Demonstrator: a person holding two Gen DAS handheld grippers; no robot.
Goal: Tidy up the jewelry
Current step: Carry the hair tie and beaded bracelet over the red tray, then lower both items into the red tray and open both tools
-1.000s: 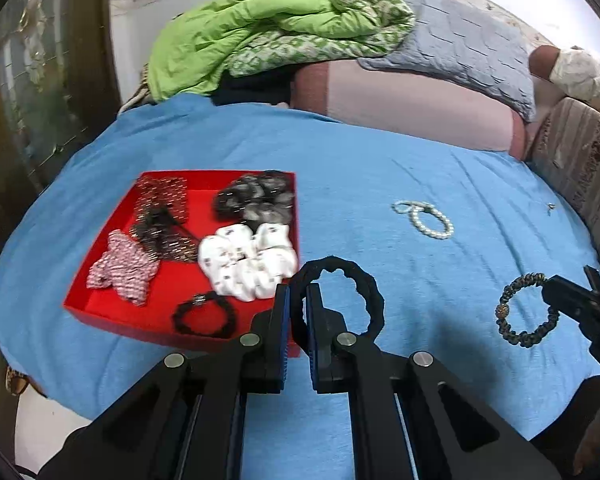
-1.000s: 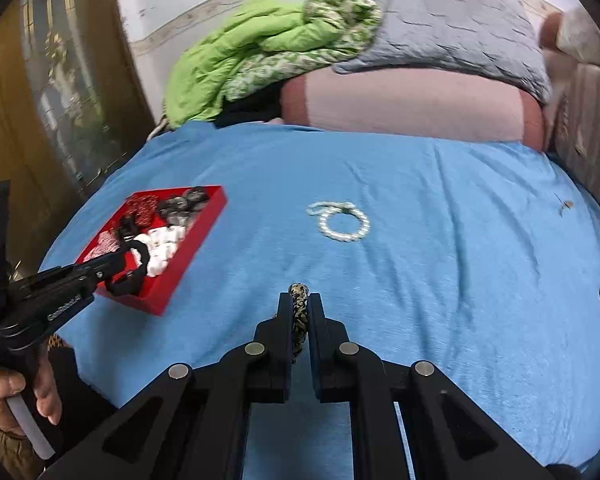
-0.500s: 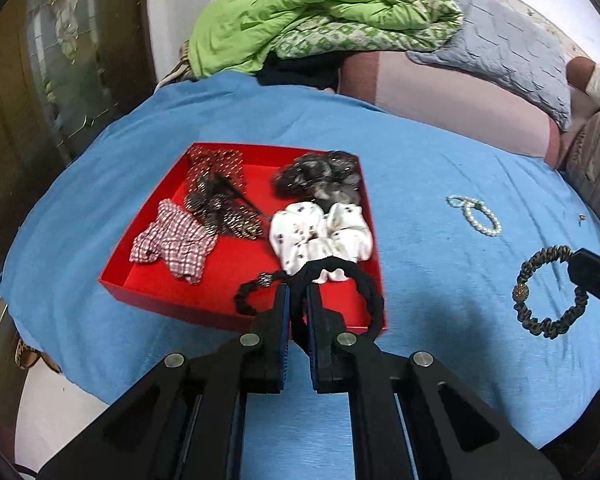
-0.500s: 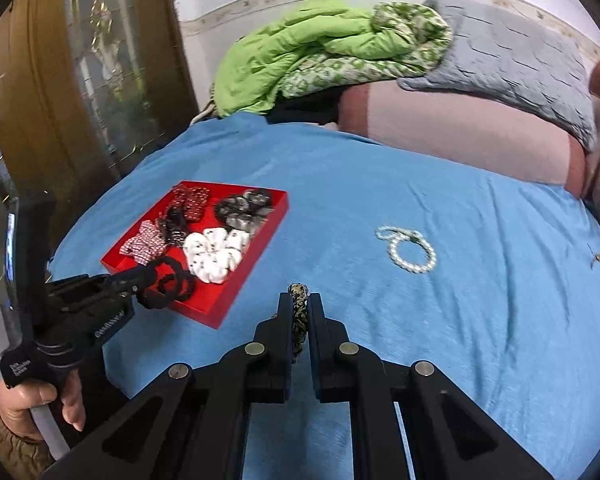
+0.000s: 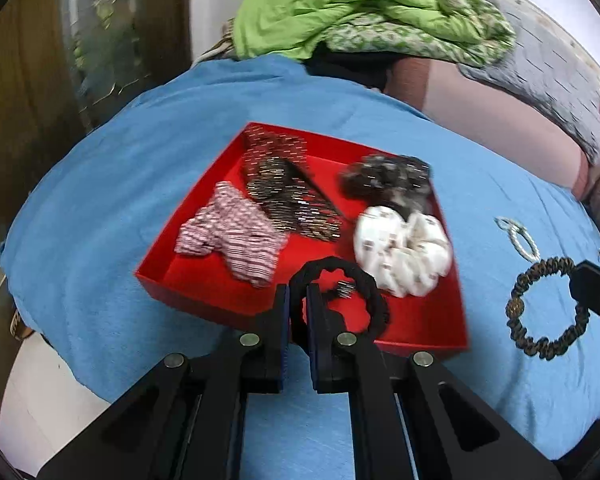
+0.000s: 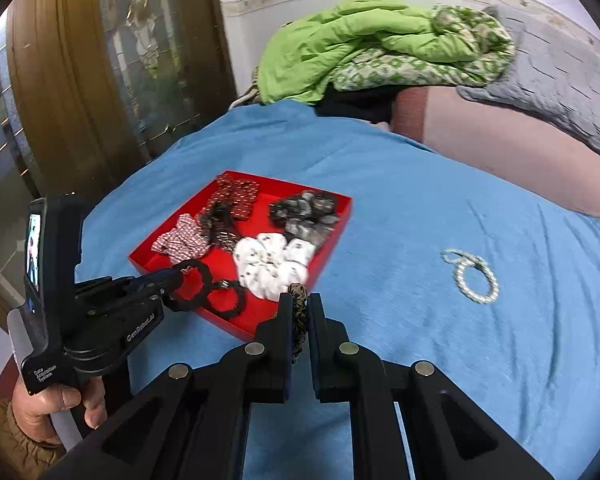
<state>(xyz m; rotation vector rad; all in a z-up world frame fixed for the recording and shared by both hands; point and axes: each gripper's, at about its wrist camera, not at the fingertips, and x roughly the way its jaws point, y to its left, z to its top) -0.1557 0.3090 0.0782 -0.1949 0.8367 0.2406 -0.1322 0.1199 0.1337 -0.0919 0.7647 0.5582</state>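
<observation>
My left gripper is shut on a black ring hair tie, which hangs above the near part of the red tray. The tray holds a checked bow, a dark sequinned bow, a grey scrunchie, a white scrunchie and another black tie. My right gripper is shut on a brown-gold braided bracelet, seen edge-on, just right of the tray's near corner. The left wrist view shows that bracelet as a full loop. A pearl bracelet lies on the blue sheet to the right.
A blue sheet covers the bed. A green jacket, a grey pillow and a pink bolster are piled at the back. A wooden door stands on the left. A hand holds the left gripper's handle.
Both grippers have swung left towards the red tray with their loads. The black ring tie has gone from beside the tray's near right corner to over its near part.
</observation>
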